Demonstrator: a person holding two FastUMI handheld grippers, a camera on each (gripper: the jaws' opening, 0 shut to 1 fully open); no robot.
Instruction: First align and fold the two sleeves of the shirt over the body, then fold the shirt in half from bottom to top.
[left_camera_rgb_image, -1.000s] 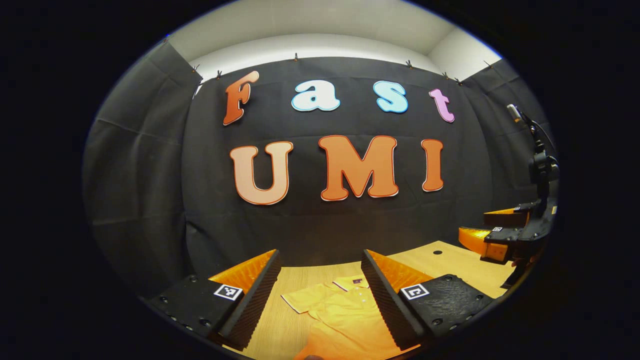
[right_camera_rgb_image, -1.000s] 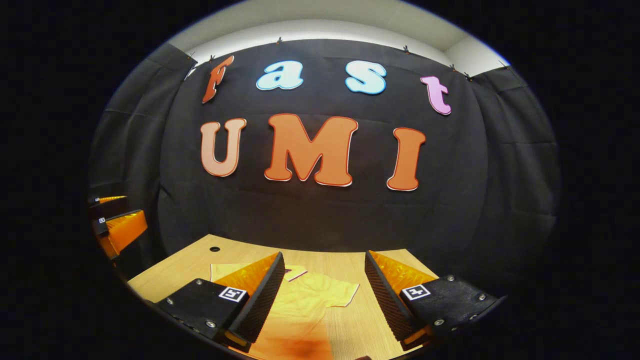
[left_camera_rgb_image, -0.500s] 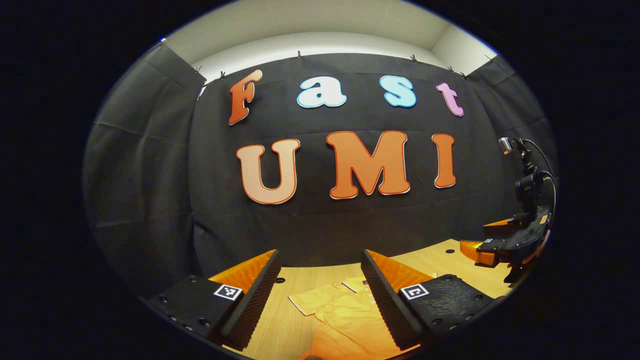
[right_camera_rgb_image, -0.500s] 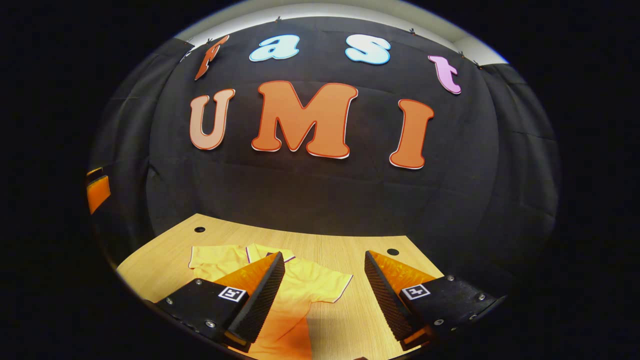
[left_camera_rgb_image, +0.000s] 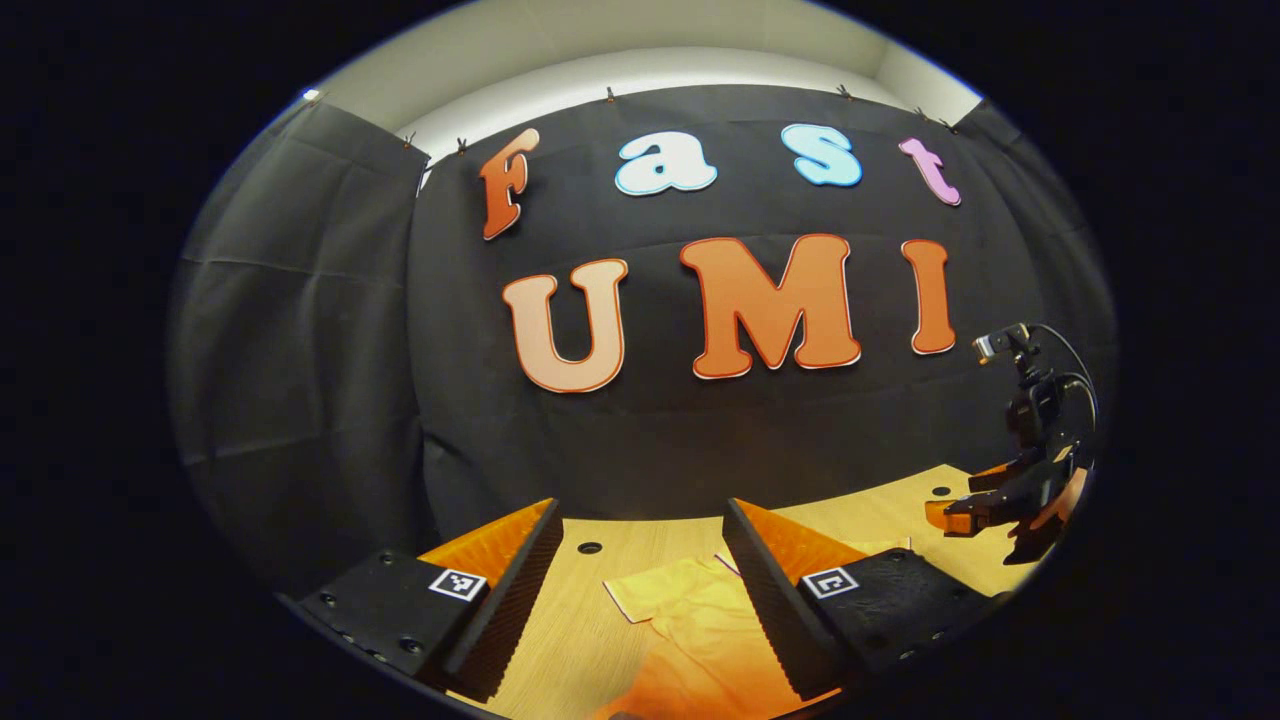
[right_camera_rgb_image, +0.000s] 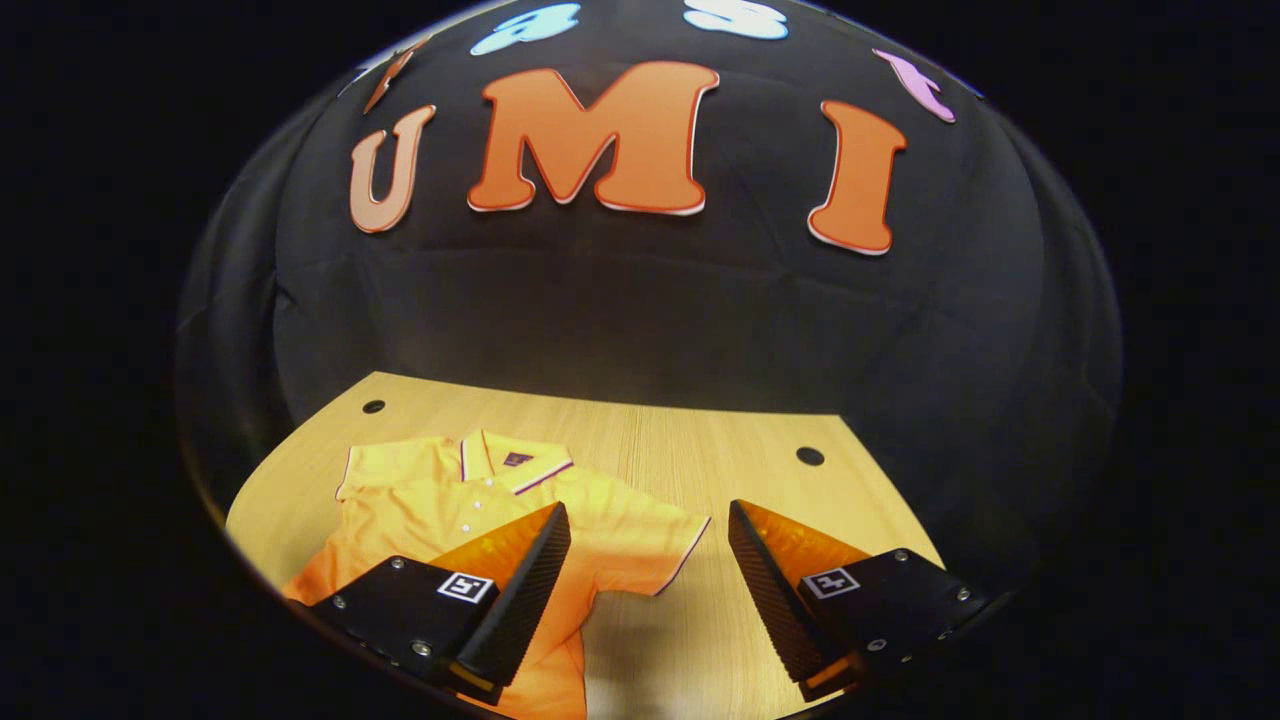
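Note:
An orange polo shirt (right_camera_rgb_image: 470, 505) with a striped collar lies flat on the wooden table (right_camera_rgb_image: 700, 440), collar toward the back wall. In the right gripper view my right gripper (right_camera_rgb_image: 648, 570) hangs open above the shirt's right sleeve (right_camera_rgb_image: 650, 545), touching nothing. The same shirt (left_camera_rgb_image: 700, 625) shows in the left gripper view, its left sleeve (left_camera_rgb_image: 650, 595) between the fingers of my left gripper (left_camera_rgb_image: 640, 580), which is open and above the cloth. The right gripper (left_camera_rgb_image: 975, 510) appears far right in that view, low over the table.
The table (left_camera_rgb_image: 590, 610) has small round holes near its back corners (right_camera_rgb_image: 810, 456). The black cloth wall stands right behind the table's far edge. Bare wood lies to the right of the shirt.
The right gripper has tipped down and moved forward, so more of the shirt and table show. The left gripper has drifted left a little. Both stay open.

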